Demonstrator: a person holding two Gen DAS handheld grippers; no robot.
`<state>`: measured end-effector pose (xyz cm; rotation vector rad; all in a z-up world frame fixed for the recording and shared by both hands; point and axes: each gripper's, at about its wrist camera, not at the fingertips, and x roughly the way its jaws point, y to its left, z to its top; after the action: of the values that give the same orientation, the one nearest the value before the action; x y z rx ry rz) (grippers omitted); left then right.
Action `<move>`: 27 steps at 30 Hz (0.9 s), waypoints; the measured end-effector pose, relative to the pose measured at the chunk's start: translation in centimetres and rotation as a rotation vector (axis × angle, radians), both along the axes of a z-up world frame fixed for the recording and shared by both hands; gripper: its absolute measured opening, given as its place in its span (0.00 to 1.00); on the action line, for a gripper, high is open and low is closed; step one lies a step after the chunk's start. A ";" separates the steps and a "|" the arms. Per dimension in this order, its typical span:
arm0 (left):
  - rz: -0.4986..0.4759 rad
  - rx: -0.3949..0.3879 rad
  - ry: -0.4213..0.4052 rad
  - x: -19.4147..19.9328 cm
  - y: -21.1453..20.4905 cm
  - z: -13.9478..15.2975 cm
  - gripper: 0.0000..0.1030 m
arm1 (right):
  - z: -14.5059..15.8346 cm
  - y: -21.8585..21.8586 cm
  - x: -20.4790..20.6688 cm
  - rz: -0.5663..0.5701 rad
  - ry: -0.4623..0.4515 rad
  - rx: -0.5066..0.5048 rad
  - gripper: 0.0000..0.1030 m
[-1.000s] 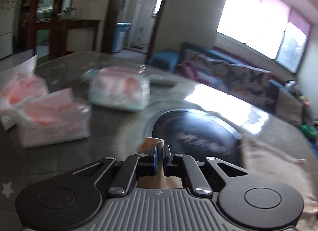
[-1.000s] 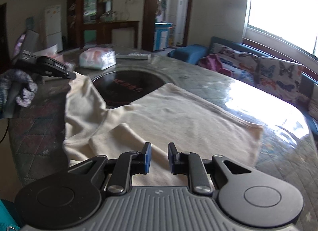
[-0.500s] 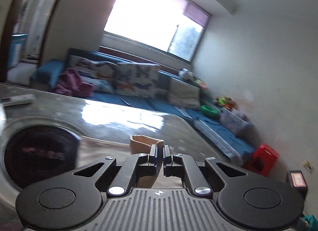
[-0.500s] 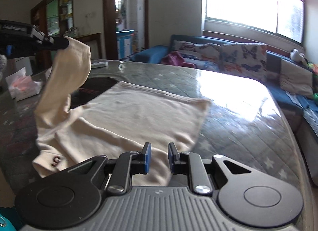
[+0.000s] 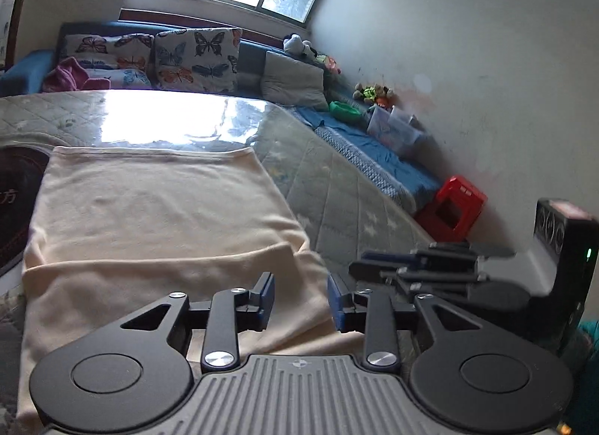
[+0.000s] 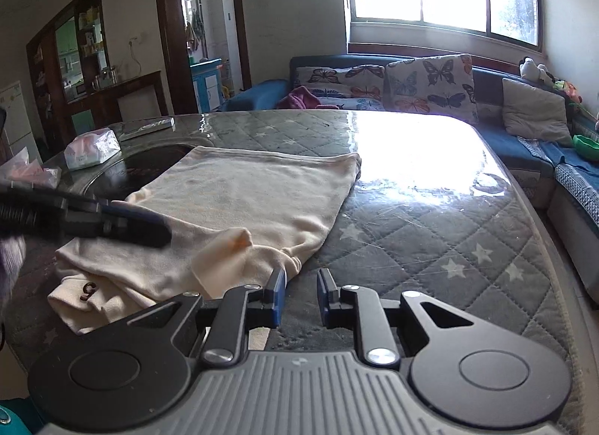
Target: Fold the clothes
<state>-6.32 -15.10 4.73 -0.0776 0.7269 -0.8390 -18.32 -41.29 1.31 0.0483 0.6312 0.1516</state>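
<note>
A: What is the left hand-held gripper point(image 5: 300, 299) doing?

B: Its jaws are opening. The cream shirt point(image 5: 157, 225) lies under the gap, but the pads do not press on it. A second ago they were shut tight on a bit of the cloth and held it up.

A: And the right hand-held gripper point(image 6: 301, 295)?

B: Its jaws stand a little apart, with nothing between them. It hangs over the grey quilted tabletop point(image 6: 430, 233), just beside the shirt's near edge. The gap is the same as before.

A: Where is the shirt now?

B: It lies on the tabletop. One end rests partly over the dark round plate point(image 6: 123, 173). The sleeve point(image 6: 221, 255) is folded over onto the body, near the right edge. Half a second ago that sleeve hung in the air from the left one.

A: Can each camera see the other tool?

B: Yes. The left one shows at the left side of the right view, low over the shirt, and it is blurred.
</note>
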 end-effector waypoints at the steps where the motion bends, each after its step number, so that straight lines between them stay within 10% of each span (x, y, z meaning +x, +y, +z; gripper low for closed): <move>1: 0.008 0.012 -0.016 -0.2 0.6 0.0 0.34 | 0.0 0.1 0.1 0.004 0.001 0.005 0.17; 19: 0.144 0.241 -0.157 -2.5 11.6 -1.8 0.37 | -1.0 4.2 1.1 0.134 0.109 0.039 0.22; 27: 0.119 0.273 -0.192 -3.0 11.5 -2.6 0.24 | -0.2 4.4 0.9 0.117 0.092 0.033 0.04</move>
<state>-9.34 -3.62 2.10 0.2003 0.6426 -0.6179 -17.41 -36.92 1.13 0.0503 0.7237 0.2740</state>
